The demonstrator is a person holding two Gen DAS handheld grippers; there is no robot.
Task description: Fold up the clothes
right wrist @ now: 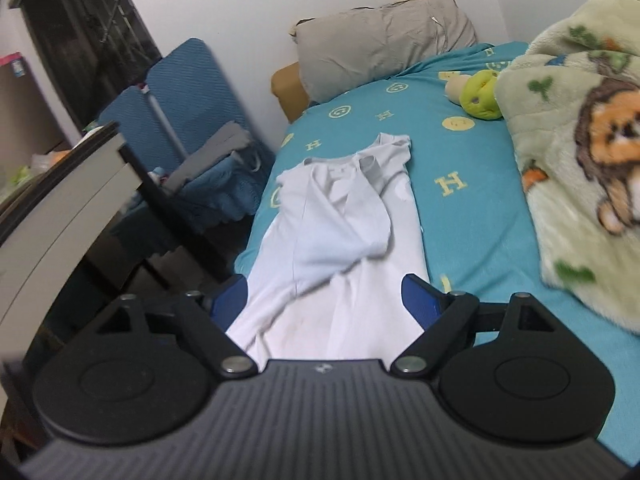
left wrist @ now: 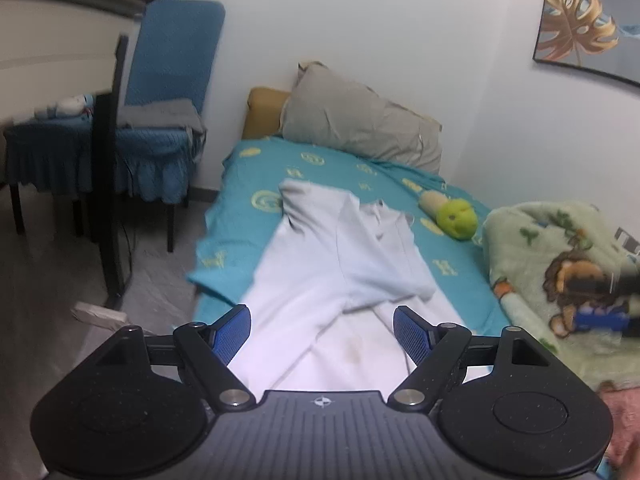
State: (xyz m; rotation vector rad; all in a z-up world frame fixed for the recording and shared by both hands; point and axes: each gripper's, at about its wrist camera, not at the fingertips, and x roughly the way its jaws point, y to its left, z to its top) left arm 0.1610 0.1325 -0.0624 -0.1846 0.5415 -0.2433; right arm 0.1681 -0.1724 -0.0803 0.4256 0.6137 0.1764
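A pale white cotton T-shirt (right wrist: 344, 216) lay lengthwise on the bed's teal patterned sheet (right wrist: 472, 216), its sides and a sleeve already turned inward, so the work seemed to stand midway, before the crosswise fold. The left claw (left wrist: 322, 330) and the right claw (right wrist: 324, 300) were both spread wide over the near hem, pinching nothing. The next move probably called for closing on the two hem corners and carrying them toward the collar.

Only the left view showed the framed leaf picture (left wrist: 580, 20); only the right view showed the dark cabinet (right wrist: 88, 40).
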